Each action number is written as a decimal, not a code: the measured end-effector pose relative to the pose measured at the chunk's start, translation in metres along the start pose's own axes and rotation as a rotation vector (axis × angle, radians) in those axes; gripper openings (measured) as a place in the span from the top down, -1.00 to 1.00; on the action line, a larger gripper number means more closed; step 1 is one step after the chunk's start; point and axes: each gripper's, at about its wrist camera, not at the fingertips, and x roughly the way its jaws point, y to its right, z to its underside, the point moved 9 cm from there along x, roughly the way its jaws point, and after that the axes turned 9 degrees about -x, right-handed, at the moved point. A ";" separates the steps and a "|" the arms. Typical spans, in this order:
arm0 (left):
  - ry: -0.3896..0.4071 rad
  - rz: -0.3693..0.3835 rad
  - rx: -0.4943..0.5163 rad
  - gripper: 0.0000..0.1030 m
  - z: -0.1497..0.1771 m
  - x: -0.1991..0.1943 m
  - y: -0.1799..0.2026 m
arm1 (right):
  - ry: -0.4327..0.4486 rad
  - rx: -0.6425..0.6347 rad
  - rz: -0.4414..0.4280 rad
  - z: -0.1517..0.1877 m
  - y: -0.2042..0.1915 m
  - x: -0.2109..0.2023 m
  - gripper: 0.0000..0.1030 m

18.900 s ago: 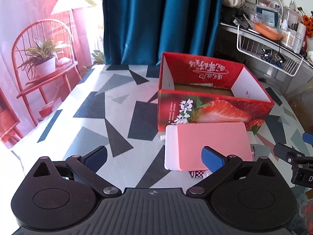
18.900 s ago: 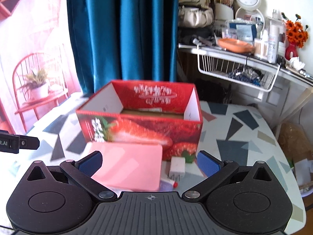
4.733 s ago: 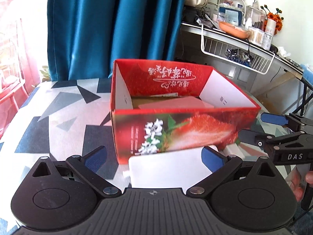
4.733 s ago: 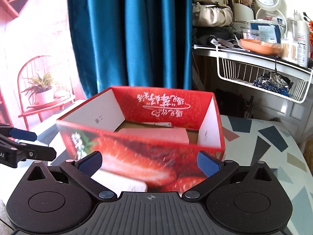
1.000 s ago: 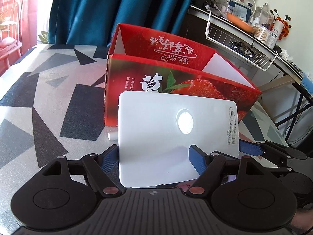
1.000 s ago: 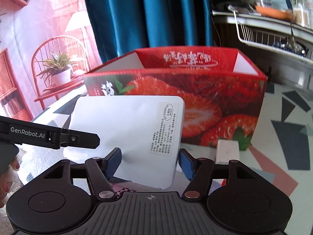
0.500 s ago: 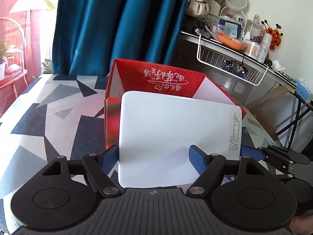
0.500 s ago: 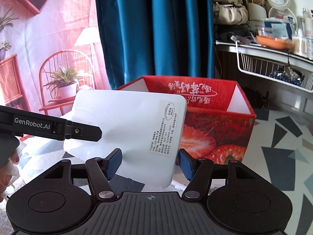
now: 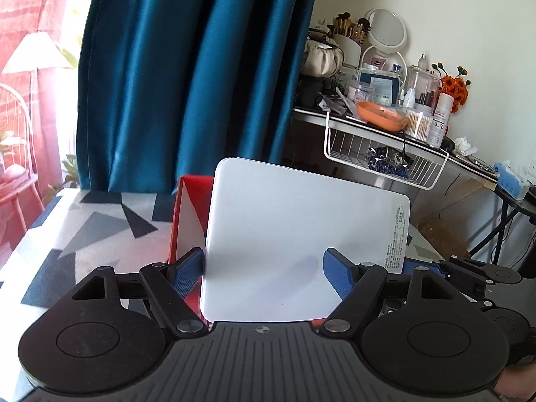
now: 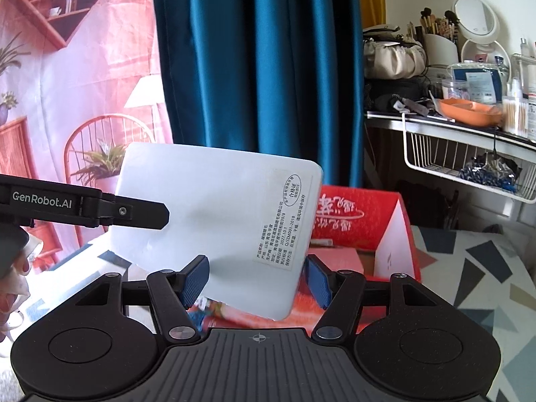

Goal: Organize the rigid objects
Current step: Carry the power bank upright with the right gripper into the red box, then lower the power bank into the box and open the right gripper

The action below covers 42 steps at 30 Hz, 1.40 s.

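Note:
A flat white box (image 9: 301, 241) with a printed label on one end hangs in the air, tilted up, gripped from both sides. My left gripper (image 9: 263, 273) is shut on its left part, and one left finger (image 10: 134, 212) lies across the white box (image 10: 214, 214) in the right wrist view. My right gripper (image 10: 256, 279) is shut on the labelled end and also shows at the right edge of the left wrist view (image 9: 469, 271). Behind and below stands the open red strawberry carton (image 10: 368, 221) (image 9: 187, 217), with a pink case (image 10: 335, 258) lying inside it.
The carton stands on a table with a grey and black triangle pattern (image 9: 83, 234) (image 10: 485, 268). A teal curtain (image 9: 187, 83) hangs behind. At the right, a cluttered shelf with a white wire basket (image 9: 385, 154) (image 10: 469, 164) stands close. A hand (image 10: 10, 284) shows at the far left.
Both grippers have risen with the white box held between them. It went from in front of the carton's strawberry face to above its rim, and the view tipped upward.

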 end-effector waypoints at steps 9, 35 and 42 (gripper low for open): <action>-0.043 0.040 -0.029 -0.49 -0.027 0.062 0.004 | -0.091 0.052 -0.012 -0.022 0.055 0.059 -0.16; -0.331 -0.023 -0.072 -0.12 0.027 0.141 -0.032 | -0.389 0.114 -0.027 0.028 0.082 0.134 0.02; -0.347 -0.053 -0.016 -0.10 0.029 0.144 -0.030 | -0.431 0.113 -0.008 0.035 0.081 0.138 0.11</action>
